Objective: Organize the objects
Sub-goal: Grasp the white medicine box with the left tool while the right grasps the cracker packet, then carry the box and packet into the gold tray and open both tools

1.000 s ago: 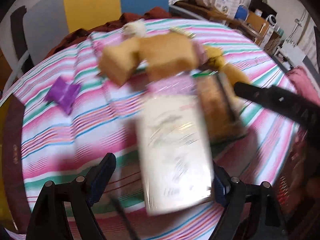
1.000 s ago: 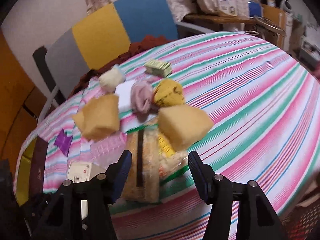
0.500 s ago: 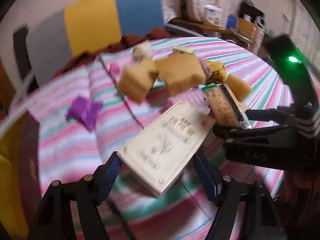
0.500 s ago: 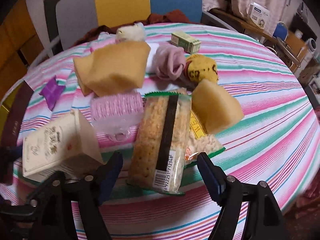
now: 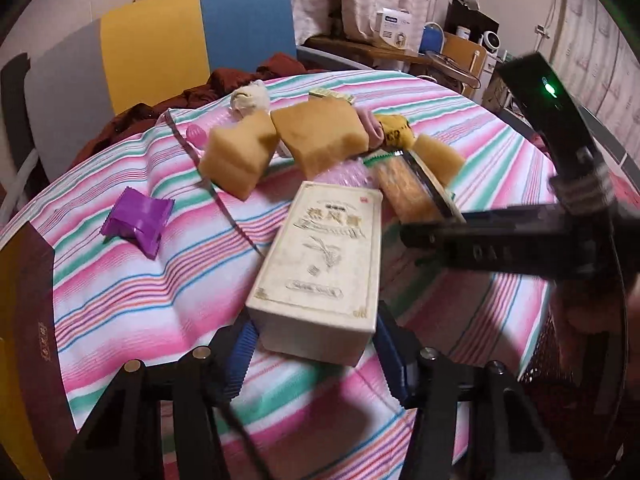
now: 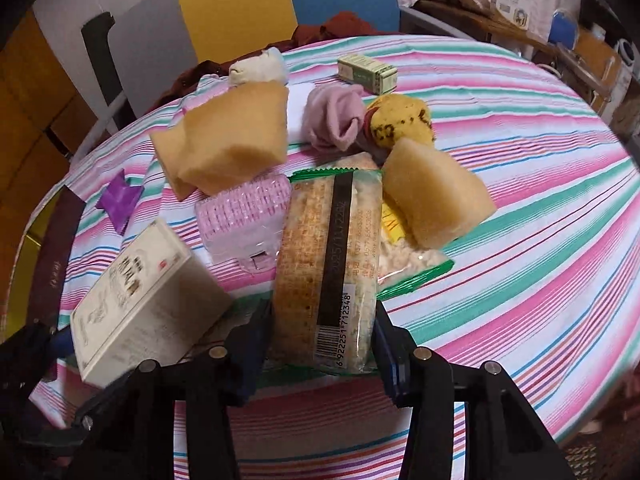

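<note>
Barcode 6922251712348 on cracker pack [image 6: 326, 268] pinched by right hand-held gripper [image 6: 320, 354]; left hand-held gripper [image 5: 314, 354] pinching cream box [image 5: 320, 268].

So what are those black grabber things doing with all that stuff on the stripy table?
A person is tidying with a grabber in each hand. The left gripper has its fingers against both sides of a cream box and seems to hold it tilted off the tablecloth. The right gripper sits around the end of a cracker pack; whether it grips yet is unclear. Sponges and socks lie behind.

cracker pack [image 6: 328, 264] between fingers (touching), sponges [image 6: 228, 140] beyond
</note>
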`<state>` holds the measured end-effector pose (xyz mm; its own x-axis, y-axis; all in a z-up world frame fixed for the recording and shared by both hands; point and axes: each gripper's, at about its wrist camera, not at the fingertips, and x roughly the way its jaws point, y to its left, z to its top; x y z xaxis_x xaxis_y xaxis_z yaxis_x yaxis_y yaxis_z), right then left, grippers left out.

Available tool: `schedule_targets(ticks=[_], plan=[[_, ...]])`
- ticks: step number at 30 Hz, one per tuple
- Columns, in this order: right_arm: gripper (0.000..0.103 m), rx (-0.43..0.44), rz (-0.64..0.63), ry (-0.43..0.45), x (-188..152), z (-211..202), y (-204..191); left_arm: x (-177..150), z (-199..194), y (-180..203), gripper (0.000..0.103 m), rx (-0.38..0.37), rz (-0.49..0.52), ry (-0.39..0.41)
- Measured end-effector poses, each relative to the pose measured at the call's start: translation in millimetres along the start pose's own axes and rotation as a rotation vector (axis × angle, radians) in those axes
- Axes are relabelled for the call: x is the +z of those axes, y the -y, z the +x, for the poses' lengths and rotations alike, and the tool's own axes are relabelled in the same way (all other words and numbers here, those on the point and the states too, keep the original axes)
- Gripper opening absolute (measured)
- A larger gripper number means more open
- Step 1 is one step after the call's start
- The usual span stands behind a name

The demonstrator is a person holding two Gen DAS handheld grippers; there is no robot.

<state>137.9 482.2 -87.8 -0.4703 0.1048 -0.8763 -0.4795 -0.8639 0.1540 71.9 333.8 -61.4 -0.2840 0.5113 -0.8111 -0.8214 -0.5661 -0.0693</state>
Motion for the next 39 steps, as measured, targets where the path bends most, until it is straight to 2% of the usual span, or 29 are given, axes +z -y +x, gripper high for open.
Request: schedule_targets(ticks=[5, 10, 19, 22, 28, 33, 39], plan=[[0.048, 0.011, 0.005, 0.014, 0.8, -2.4, 0.2, 4.2, 20.8, 0.2, 0.054, -0.027, -0.001, -0.043], [0.048, 0.028, 0.007, 0.029, -0.2, -6.7, -1.2, -8.1, 11.4, -8.1, 0.052, -0.03, -0.024, -0.008], [0.048, 0.026, -0.064, 0.132, -14.2, -31.8, -27.3, -33.9, -48.9, -52.4, 0.052, -0.017, -0.124, 0.102], [0.048, 0.06, -0.084, 0.135, -25.4, -38.0, -46.3, -45.4, -68.2, -69.0, 0.052, -0.006, -0.146, 0.128], [0.048, 0.197, -0.185, 0.118, -34.1, -50.0, -112.0, -69.2, -103.8, -114.8, 0.052, 0.054, -0.219, 0.159], [0.048, 0.349, -0.247, 0.093, -27.5, -50.1, -182.7, -87.7, -127.9, -166.7, 0.052, 0.164, -0.309, 0.163], [0.048, 0.446, -0.371, 0.054, -29.6, -40.2, -282.7, -111.5, -143.2, -235.7, 0.052, 0.278, -0.452, 0.138]])
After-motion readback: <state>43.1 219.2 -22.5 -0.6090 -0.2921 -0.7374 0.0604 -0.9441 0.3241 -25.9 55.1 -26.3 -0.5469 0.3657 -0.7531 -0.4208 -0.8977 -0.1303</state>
